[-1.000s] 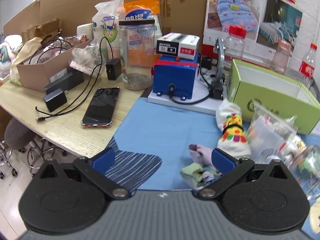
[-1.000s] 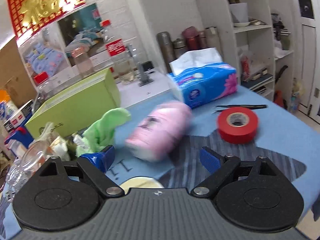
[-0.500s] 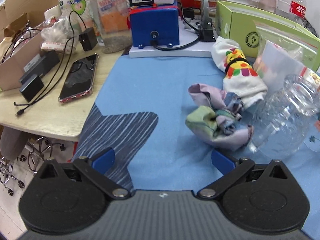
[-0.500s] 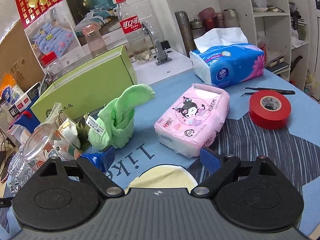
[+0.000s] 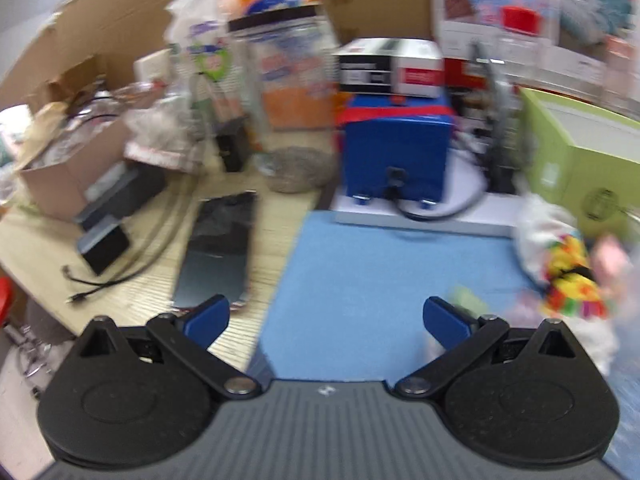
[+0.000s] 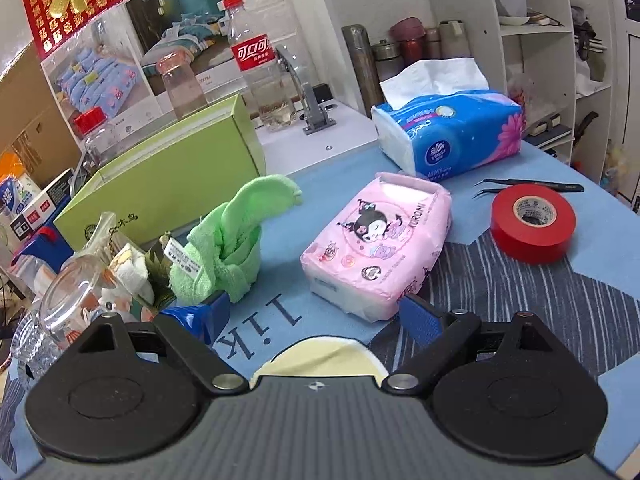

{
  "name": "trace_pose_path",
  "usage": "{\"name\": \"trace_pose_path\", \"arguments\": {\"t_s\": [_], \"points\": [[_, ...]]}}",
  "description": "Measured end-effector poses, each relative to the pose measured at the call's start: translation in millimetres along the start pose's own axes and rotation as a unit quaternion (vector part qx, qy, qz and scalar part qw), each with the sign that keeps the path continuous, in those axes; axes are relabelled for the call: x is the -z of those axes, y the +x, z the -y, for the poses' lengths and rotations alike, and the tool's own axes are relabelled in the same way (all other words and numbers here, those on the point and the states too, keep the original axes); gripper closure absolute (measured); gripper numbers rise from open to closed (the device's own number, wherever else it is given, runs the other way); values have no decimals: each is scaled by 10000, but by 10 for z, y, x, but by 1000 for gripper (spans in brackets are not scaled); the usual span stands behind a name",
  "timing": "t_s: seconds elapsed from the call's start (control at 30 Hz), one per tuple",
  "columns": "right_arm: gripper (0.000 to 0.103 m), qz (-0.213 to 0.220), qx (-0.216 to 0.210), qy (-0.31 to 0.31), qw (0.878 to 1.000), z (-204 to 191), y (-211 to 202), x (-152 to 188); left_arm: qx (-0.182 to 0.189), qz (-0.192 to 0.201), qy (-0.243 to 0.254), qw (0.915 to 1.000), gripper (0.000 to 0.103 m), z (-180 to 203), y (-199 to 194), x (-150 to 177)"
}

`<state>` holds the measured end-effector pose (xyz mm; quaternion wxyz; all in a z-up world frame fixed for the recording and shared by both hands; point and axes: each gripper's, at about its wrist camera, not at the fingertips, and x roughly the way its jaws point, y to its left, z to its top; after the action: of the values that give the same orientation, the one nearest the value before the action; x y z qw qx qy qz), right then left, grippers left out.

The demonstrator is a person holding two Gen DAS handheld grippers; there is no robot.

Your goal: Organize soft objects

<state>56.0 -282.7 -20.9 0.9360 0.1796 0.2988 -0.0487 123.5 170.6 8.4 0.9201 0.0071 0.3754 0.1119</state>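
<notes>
Just ahead of right claw [image 6: 315, 312], pink tissue pack [image 6: 376, 240], claw spread

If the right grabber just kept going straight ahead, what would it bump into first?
Probably the pink tissue pack. It lies just ahead of the open right gripper, nearer its right finger. The green cloth sits off to the left. Depth is hard to judge.

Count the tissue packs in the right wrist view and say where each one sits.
2. The pink tissue pack lies on the blue mat just ahead of the open right gripper. The blue tissue pack sits behind it, tissue sticking out. Clutter at left may hide others.
</notes>
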Motion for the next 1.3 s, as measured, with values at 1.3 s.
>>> {"name": "trace_pose_path", "arguments": {"t_s": [1.3], "points": [[24,-55,-155,103,9998,75,-2,-11,145,-180,1395,9900,1,236,-267,505]]}}
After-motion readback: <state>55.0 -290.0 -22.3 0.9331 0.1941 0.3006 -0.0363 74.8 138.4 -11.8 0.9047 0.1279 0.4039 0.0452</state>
